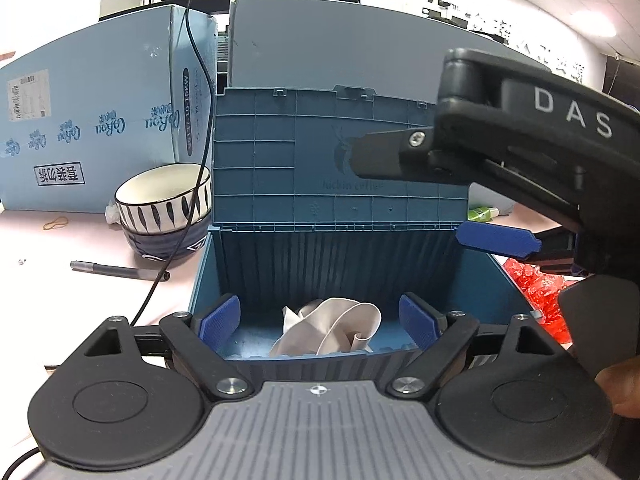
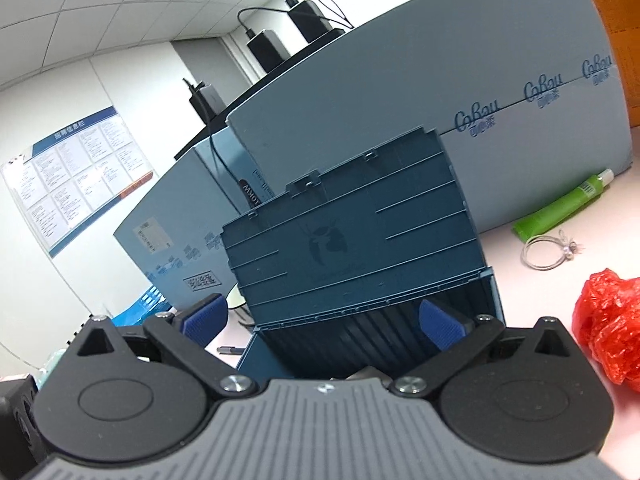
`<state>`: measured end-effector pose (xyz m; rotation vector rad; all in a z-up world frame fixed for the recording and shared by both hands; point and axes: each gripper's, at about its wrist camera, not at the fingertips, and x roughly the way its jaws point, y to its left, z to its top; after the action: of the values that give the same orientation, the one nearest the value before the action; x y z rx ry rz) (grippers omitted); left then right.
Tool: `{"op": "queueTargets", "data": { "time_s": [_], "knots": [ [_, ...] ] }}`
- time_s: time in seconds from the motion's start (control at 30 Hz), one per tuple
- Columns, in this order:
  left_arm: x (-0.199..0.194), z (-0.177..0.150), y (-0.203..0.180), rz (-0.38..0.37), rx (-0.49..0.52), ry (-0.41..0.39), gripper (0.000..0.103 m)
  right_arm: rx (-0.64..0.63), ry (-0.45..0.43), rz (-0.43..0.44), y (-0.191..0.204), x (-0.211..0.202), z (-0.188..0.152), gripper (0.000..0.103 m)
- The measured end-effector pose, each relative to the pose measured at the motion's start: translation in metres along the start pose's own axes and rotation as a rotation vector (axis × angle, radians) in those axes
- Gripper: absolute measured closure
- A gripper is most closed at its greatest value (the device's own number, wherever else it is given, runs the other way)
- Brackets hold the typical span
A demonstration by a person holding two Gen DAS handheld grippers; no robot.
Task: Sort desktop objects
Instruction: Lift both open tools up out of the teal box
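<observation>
The left hand-held gripper [image 1: 319,322] is hovering with its jaws spread wide and holding nothing; directly ahead of it a crumpled beige strap [image 1: 332,330] is lying inside the open blue box [image 1: 340,236]. The right hand-held gripper [image 2: 322,320] is also gaping wide and holding nothing, facing the box's raised lid [image 2: 352,228], with a red bag [image 2: 608,320] sitting on the surface to its right.

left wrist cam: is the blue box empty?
No, a crumpled grey strap lies on the floor of the open blue box.
</observation>
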<state>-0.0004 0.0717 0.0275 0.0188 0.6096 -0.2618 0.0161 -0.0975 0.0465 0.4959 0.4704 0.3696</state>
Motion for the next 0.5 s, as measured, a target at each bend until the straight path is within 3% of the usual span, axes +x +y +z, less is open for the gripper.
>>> {"op": "queueTargets", "data": {
  "time_s": [0.5],
  "knots": [
    [-0.0078, -0.0011, -0.0004, 0.026, -0.016, -0.019, 0.014, 0.031, -0.020, -0.008, -0.0005, -0.0086, -0.0013, 0.000]
  ]
}}
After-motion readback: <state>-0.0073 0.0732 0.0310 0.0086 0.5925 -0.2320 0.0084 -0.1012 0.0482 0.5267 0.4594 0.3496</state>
